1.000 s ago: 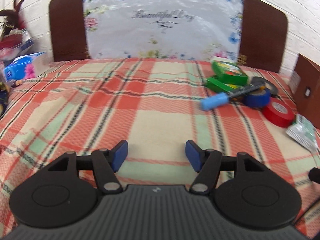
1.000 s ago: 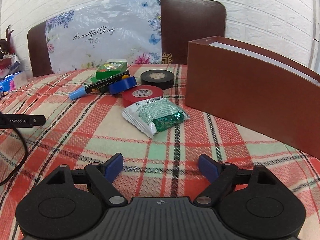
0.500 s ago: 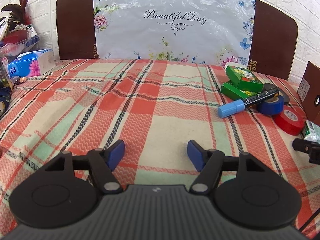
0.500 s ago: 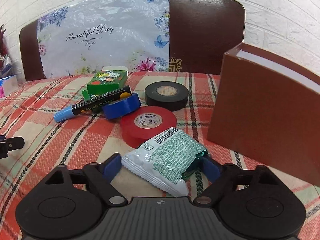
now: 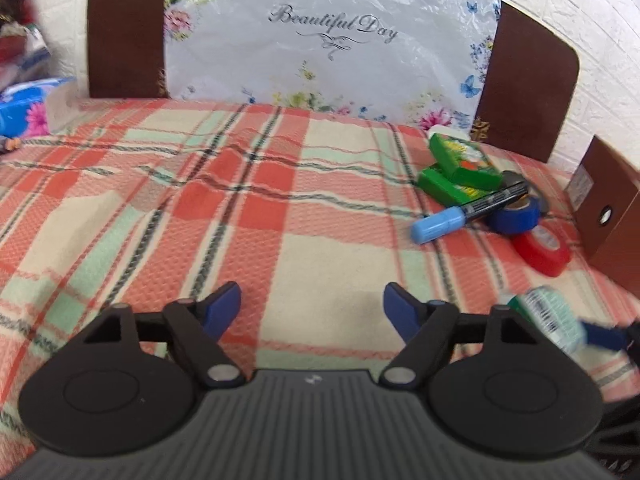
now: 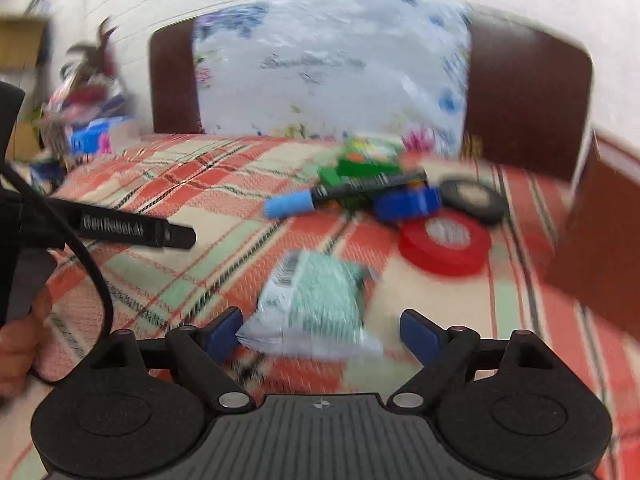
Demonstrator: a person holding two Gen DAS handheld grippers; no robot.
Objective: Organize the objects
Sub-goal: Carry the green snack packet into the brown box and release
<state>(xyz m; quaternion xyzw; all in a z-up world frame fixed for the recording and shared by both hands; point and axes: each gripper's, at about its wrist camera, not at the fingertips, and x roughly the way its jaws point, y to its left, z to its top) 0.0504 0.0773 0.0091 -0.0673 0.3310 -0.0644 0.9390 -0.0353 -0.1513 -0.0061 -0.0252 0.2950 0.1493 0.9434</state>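
A green-and-white snack packet (image 6: pixel 316 304) lies between the open jaws of my right gripper (image 6: pixel 320 332), touching the left finger; the view is blurred. It also shows at the right edge of the left wrist view (image 5: pixel 552 316). Behind it lie a red tape roll (image 6: pixel 444 244), a blue tape roll (image 6: pixel 408 204), a black tape roll (image 6: pixel 472 196), a blue-capped marker (image 6: pixel 320 200) and green boxes (image 6: pixel 364 160). My left gripper (image 5: pixel 312 308) is open and empty over the plaid cloth (image 5: pixel 200 200).
A brown box (image 5: pixel 608 216) stands at the right, next to the red tape roll (image 5: pixel 542 246). A chair back with a flowered plastic cover (image 5: pixel 320 40) rises behind the table. A blue tissue pack (image 5: pixel 24 108) sits at far left. The left gripper's handle (image 6: pixel 132 232) shows in the right view.
My right gripper has swung left and its jaws stand around the snack packet, which has shifted with it. The left gripper has moved a little; its view now shows the packet at right.
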